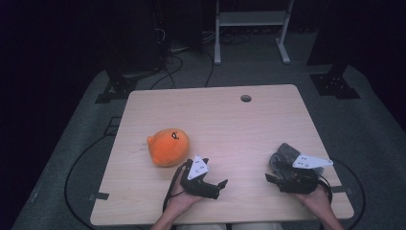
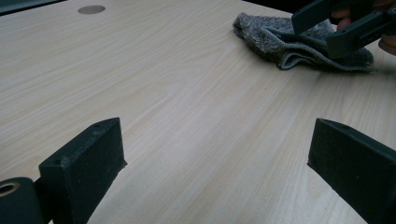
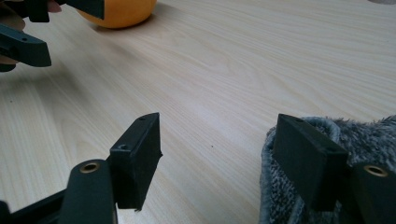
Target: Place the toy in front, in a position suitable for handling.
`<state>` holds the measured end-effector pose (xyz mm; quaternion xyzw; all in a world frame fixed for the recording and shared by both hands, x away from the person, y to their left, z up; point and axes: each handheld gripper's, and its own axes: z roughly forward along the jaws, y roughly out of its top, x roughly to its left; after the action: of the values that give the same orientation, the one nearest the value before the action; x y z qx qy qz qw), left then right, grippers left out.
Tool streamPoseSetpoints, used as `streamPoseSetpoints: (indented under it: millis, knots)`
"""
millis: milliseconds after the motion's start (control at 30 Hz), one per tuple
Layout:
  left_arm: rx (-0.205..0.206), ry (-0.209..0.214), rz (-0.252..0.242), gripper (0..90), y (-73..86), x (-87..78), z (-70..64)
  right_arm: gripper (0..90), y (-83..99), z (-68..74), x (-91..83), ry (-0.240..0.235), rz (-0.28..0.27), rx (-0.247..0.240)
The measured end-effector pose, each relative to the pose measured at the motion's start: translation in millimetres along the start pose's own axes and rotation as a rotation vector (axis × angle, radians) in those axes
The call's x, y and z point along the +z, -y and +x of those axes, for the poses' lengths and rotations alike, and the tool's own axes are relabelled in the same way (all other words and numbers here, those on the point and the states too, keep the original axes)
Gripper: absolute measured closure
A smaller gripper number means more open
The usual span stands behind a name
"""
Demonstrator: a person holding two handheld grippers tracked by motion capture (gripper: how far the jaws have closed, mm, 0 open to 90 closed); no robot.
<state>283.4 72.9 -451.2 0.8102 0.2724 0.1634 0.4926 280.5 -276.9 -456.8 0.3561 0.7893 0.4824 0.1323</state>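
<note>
An orange plush toy (image 1: 167, 146) (image 3: 121, 11) lies on the left part of the light wooden table (image 1: 230, 120). A crumpled grey cloth (image 1: 286, 152) (image 2: 299, 42) (image 3: 373, 135) lies near the right front. My left gripper (image 1: 220, 188) (image 2: 217, 140) is open just right of the plush, its jaws pointing right over bare wood. My right gripper (image 1: 271, 168) (image 3: 219, 135) is open too; one jaw hangs over the cloth's edge, the other over bare table. Each gripper view shows the other gripper farther off.
A round cable hole (image 1: 246, 98) (image 2: 91, 9) sits near the table's far edge. Behind the table stand a white frame (image 1: 251, 19) and dark stands, with cables on the grey floor. Bare wood lies between the two grippers.
</note>
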Motion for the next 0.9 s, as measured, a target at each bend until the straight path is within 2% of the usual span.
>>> streamPoseSetpoints:
  millis: [233, 367, 400, 533, 633, 667, 700, 900]
  knots:
    - [0.014, -0.010, -0.015, 2.9, -5.1, -3.9, 1.7, 31.0, 1.5, -1.8, 3.7, -0.013, 0.017, 0.014]
    - [0.007, -0.023, -0.045, 2.8, -9.3, -11.5, 7.0, 31.0, 1.1, 0.0, 2.9, -0.012, 0.014, 0.011]
    - [0.010, -0.040, -0.057, 2.7, -12.2, -16.4, 10.9, 31.0, 0.7, 0.3, 3.0, -0.013, 0.011, 0.010]
    - [-0.006, -0.063, -0.087, 2.5, -17.5, -26.2, 19.3, 31.0, -0.1, 2.0, 3.6, -0.012, 0.011, 0.011]
    - [0.000, -0.107, -0.120, 2.5, -22.2, -38.2, 28.8, 31.0, 0.1, 3.5, 5.1, -0.014, 0.015, 0.004]
    - [-0.003, -0.138, -0.135, 2.4, -24.9, -47.0, 38.2, 31.2, 0.0, 3.4, 5.5, -0.016, 0.017, 0.006]
    - [-0.003, -0.138, -0.135, 2.4, -24.9, -47.0, 38.2, 31.2, 0.0, 3.4, 5.5, -0.016, 0.017, 0.006]
    - [-0.031, -0.264, -0.166, 2.4, -23.2, -74.8, 69.4, 31.1, 0.1, 1.9, 5.3, -0.018, 0.015, 0.010]
